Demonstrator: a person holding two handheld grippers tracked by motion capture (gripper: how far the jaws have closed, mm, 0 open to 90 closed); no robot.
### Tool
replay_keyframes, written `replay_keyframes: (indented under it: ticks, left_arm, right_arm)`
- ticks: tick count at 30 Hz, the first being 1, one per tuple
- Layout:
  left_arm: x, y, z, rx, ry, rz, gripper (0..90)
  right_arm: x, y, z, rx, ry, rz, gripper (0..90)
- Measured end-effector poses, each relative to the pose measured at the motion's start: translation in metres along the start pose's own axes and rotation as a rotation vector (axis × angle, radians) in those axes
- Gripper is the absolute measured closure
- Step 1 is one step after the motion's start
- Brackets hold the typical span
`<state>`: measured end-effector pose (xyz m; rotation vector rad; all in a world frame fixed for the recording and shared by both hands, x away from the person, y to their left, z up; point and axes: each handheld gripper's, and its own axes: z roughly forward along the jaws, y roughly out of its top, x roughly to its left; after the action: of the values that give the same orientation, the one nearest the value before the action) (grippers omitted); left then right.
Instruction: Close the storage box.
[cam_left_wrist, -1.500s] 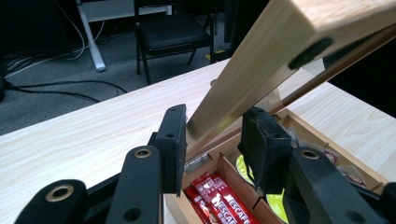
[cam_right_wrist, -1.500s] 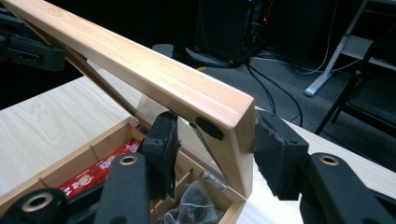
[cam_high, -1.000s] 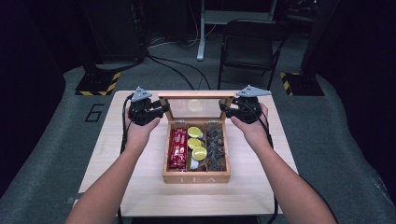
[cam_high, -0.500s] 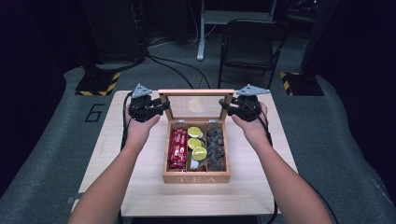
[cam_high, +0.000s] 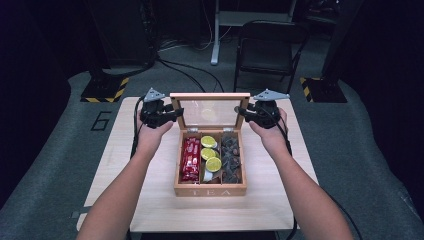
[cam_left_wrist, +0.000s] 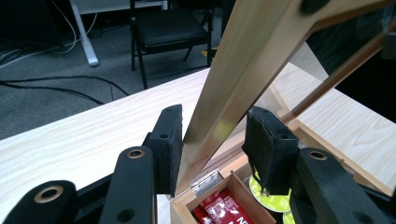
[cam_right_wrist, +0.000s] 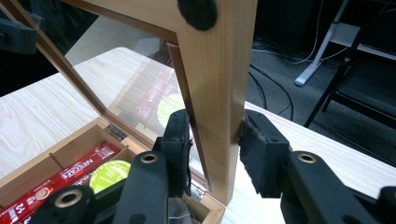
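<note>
Two sets of tongs flank the raised lid (cam_high: 209, 111) of a wooden tea box (cam_high: 210, 190), one at each side rail. The lid stands roughly upright on its hinges at the box's far edge, a wooden frame around a clear pane. The box sits in the middle of the pale table (cam_high: 125, 200), its front wall marked TEA.

The left tongs (cam_high: 172, 113) straddle the lid's left rail; in the left gripper view (cam_left_wrist: 212, 140) one pad lies against the wood while the other stands a little off it, and their jaws have just been opening slightly. The right tongs (cam_high: 241, 113) are clamped on the lid's right rail: in the right gripper view (cam_right_wrist: 214, 140) both pads press the wood from either side, the jaws having just closed onto it.

Inside the box, three compartments run front to back. The left one holds red sachets (cam_high: 191, 159), the middle one round green-topped capsules (cam_high: 210, 155), the right one dark, crumpled pieces (cam_high: 231, 159) that I cannot identify.

Both forearms come in from the near edge of the table. Beyond it stand a black folding chair (cam_high: 267, 47) and black cables (cam_high: 182, 70) on a grey floor.
</note>
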<state>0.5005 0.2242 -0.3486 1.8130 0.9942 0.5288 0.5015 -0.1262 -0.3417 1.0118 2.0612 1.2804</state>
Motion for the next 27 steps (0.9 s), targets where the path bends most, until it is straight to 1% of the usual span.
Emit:
replay_keyframes:
  ticks: [2, 4, 6, 7, 9, 11, 15, 16, 17, 19, 27]
  left_arm:
    - [0.001, -0.001, 0.002, 0.008, 0.005, 0.006, 58.1]
    - [0.002, -0.002, 0.003, 0.007, 0.009, 0.004, 59.8]
    - [0.004, -0.003, 0.004, 0.006, 0.007, 0.002, 61.4]
    - [0.004, -0.002, 0.004, 0.007, 0.008, 0.005, 62.0]
    - [0.005, -0.002, 0.005, 0.007, 0.008, 0.007, 62.4]
    - [0.005, -0.002, 0.006, 0.003, 0.014, 0.001, 62.7]
    - [0.006, -0.001, 0.007, -0.002, 0.017, 0.002, 63.1]
    - [0.006, -0.001, 0.008, 0.000, 0.020, 0.008, 63.2]
    - [0.006, -0.001, 0.008, -0.001, 0.021, 0.005, 63.2]
    - [0.006, -0.001, 0.008, 0.000, 0.024, 0.005, 63.3]
    - [0.007, 0.001, 0.011, -0.003, 0.032, -0.006, 63.5]
  right_arm:
    - [0.000, 0.001, 0.001, 0.001, -0.002, 0.001, 63.5]
    - [-0.001, 0.001, 0.001, 0.001, -0.004, -0.009, 63.6]
    - [-0.001, 0.002, 0.003, -0.001, -0.008, 0.004, 63.6]
    - [-0.001, 0.002, 0.003, -0.002, -0.008, 0.003, 63.6]
    - [-0.002, 0.002, 0.004, -0.005, -0.009, -0.005, 63.7]
    - [-0.002, 0.003, 0.005, -0.008, -0.015, 0.006, 63.8]
    - [-0.004, 0.002, 0.008, -0.012, -0.017, 0.017, 63.5]
    - [-0.004, 0.002, 0.009, -0.011, -0.018, 0.017, 63.5]
    - [-0.004, 0.002, 0.009, -0.008, -0.017, 0.024, 63.4]
    - [-0.004, 0.001, 0.011, -0.003, -0.022, 0.015, 63.4]
    - [-0.005, -0.001, 0.017, 0.012, -0.029, 0.024, 63.7]
